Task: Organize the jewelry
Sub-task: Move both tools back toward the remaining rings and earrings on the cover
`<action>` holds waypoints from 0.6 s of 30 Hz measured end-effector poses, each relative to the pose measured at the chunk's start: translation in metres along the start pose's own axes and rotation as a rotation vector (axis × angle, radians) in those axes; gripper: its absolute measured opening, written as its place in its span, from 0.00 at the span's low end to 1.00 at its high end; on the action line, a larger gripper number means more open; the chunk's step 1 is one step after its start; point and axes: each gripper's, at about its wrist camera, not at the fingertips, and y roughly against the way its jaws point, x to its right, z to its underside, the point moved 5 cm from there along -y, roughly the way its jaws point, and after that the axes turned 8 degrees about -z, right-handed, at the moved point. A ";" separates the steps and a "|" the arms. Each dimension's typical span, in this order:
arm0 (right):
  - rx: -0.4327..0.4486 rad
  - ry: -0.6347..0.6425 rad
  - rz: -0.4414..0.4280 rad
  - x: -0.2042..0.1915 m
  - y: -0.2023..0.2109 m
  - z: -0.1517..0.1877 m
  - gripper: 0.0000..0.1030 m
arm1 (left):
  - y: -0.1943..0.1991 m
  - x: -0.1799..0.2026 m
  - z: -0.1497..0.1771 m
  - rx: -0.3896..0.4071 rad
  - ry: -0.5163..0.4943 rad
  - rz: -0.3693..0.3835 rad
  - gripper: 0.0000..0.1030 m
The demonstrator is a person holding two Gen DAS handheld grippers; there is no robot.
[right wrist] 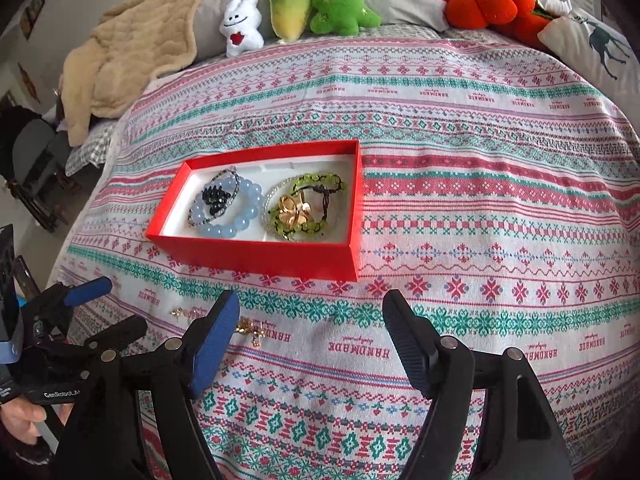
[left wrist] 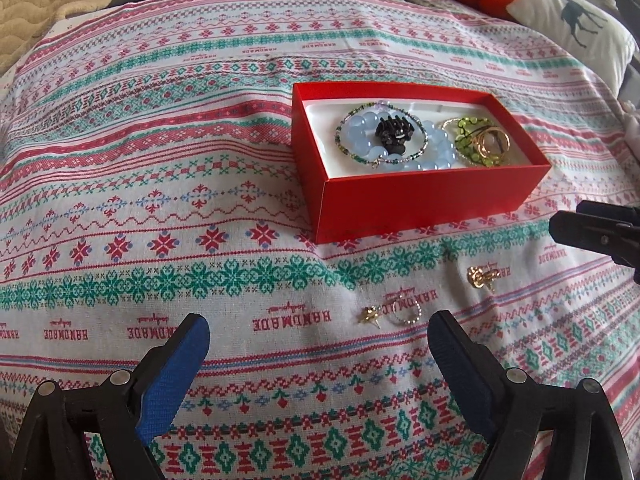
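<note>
A red box (left wrist: 424,204) sits on the patterned bedspread and also shows in the right wrist view (right wrist: 256,256). It holds a blue bead bracelet (left wrist: 436,152), a black hair clip (left wrist: 392,130), a green bead bracelet (left wrist: 466,140) and gold rings (left wrist: 494,144). On the cloth in front lie a small gold star earring (left wrist: 370,315), a thin silver ring (left wrist: 408,310) and a gold earring (left wrist: 482,276). My left gripper (left wrist: 318,344) is open and empty, just short of the star earring and ring. My right gripper (right wrist: 312,328) is open and empty, the gold earring (right wrist: 250,328) beside its left finger.
Plush toys (right wrist: 296,12) and an orange plush (right wrist: 492,2) line the back of the bed. A beige blanket (right wrist: 132,52) lies at the back left, a deer pillow (right wrist: 596,44) at the back right. The bed's left edge drops to the floor.
</note>
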 end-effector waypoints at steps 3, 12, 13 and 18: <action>-0.025 -0.002 0.010 0.004 -0.005 0.010 0.75 | -0.003 -0.004 0.006 -0.001 -0.008 -0.015 0.89; -0.097 -0.003 0.048 0.015 -0.023 0.033 0.75 | -0.020 0.002 0.019 -0.037 -0.033 0.020 0.89; -0.101 0.002 0.055 0.015 -0.025 0.036 0.75 | -0.020 0.004 0.020 -0.032 -0.040 0.022 0.89; -0.108 0.101 0.111 0.006 -0.033 0.044 0.79 | -0.019 0.019 0.020 -0.009 -0.078 0.069 0.88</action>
